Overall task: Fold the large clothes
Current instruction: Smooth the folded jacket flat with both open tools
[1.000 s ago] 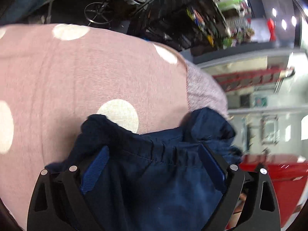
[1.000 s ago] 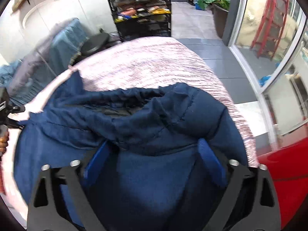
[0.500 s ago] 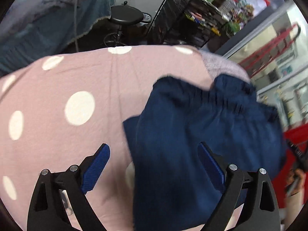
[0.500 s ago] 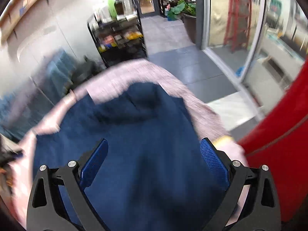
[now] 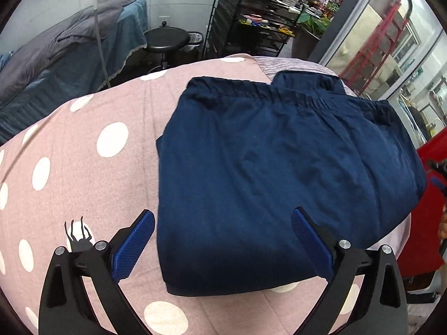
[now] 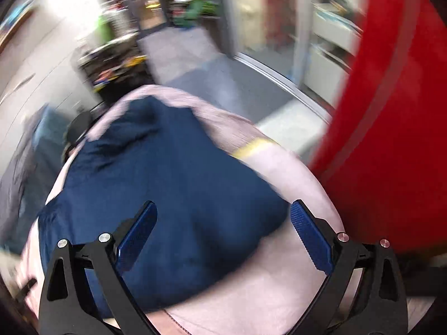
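Note:
A navy blue garment [image 5: 273, 173] with an elastic waistband lies folded flat on the pink polka-dot sheet [image 5: 83, 173]. My left gripper [image 5: 223, 240] is open and empty, held above the garment's near edge. In the blurred right wrist view the same garment [image 6: 167, 184] lies on the pink surface [image 6: 279, 279]. My right gripper [image 6: 223, 237] is open and empty above the garment's near right corner.
A grey-blue covered bed [image 5: 61, 55], a black stool [image 5: 164, 39] and a black shelf rack [image 5: 251, 19] stand beyond the far edge. A red object [image 6: 391, 139] is close on the right. Glass doors [image 5: 385, 42] are at the far right.
Both grippers have let go of the garment and pulled back and up. The garment now lies flat and folded. The right wrist view has swung to the right.

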